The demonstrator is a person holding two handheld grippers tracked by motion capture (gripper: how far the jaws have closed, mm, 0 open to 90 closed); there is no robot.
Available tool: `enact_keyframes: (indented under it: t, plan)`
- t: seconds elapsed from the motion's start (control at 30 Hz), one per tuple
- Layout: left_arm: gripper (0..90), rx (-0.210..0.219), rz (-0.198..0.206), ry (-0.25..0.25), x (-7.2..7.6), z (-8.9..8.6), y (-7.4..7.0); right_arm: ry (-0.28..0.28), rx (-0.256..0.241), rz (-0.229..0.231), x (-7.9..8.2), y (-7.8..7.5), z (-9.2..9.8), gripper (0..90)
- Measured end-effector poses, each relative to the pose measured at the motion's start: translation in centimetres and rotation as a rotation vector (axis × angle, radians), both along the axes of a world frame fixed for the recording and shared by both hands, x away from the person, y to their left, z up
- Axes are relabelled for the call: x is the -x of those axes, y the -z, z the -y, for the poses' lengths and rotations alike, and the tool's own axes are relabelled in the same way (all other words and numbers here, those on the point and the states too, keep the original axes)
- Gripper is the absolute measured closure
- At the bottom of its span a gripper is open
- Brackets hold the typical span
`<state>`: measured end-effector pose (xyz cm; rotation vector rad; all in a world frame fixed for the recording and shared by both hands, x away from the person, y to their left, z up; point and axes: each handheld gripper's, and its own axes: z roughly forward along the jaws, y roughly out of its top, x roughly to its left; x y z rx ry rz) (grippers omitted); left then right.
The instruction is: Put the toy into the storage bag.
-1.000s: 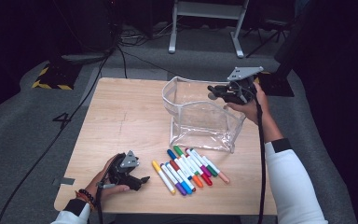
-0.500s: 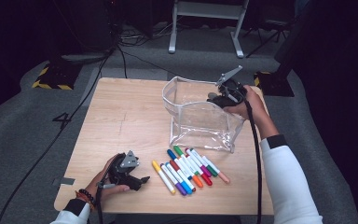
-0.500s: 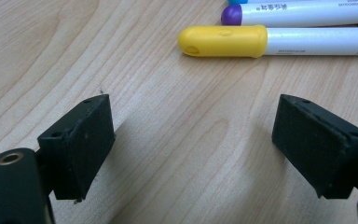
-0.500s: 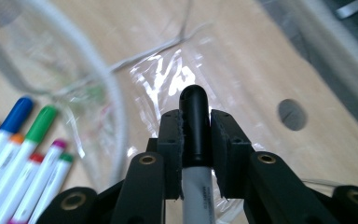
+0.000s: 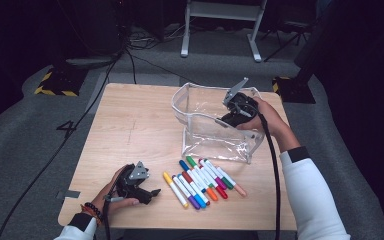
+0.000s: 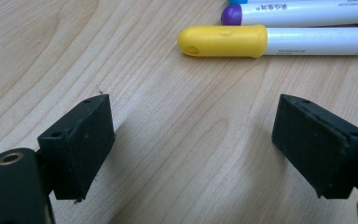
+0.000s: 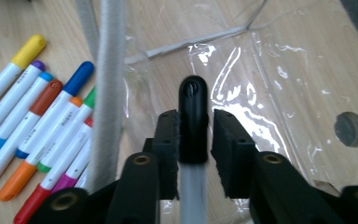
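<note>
My right gripper [image 5: 230, 118] sits at the near right rim of the clear plastic zip pouch [image 5: 205, 135], which stands open on the far right part of the pale wooden table [image 5: 130, 125]. In the right gripper view the two black jaws are pressed in on a black marker cap [image 7: 193, 109] with a pale barrel below it, held upright between the pads [image 7: 168, 140], so I have a marker clamped just above the pouch's open mouth. Beside it runs the pouch's grey fabric-edged rim [image 7: 109, 93], and through the clear wall I see the table and the row of markers lying outside. That row of coloured felt-tip markers [image 5: 202, 182] lies side by side on the table just in front of the pouch, close to one another, with the yellow-capped marker [image 5: 175, 190] at the left end nearest my other hand. My left gripper [image 5: 147, 192] rests on the table at the near left, just beside that row; in the left gripper view its jaws stand wide apart with nothing between them, and the yellow cap [image 6: 221, 41] lies just ahead of the jaws, not touching them.
</note>
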<state>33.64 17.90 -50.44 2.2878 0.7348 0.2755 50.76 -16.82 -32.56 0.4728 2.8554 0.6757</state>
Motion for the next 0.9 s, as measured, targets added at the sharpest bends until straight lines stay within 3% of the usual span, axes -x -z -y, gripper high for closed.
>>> enact_keyframes:
  t: [0.13, 0.23, 0.4, 0.6, 0.9]
  plan:
    - [13.2, 0.001, -0.001, 0.001, 0.0, 0.0, 0.0, 0.025, -0.004, 0.051, 0.2, -0.2, 0.0, 65.0]
    - [13.2, 0.000, -0.001, 0.001, 0.0, 0.0, 0.0, 0.044, -0.039, 0.086, 0.5, -0.6, 0.3, 61.7]
    - [13.2, 0.000, -0.001, 0.001, 0.0, 0.0, 0.0, 0.117, -0.149, 0.146, 0.8, -1.6, 1.7, 53.1]
    - [13.2, 0.000, -0.001, 0.001, 0.0, 0.0, 0.0, 0.148, -0.270, 0.192, 2.1, -2.8, 4.0, 45.4]
    - [13.2, 0.000, -0.001, 0.001, 0.0, 0.0, 0.0, 0.186, -0.393, 0.271, 5.9, -3.5, 7.8, 40.3]
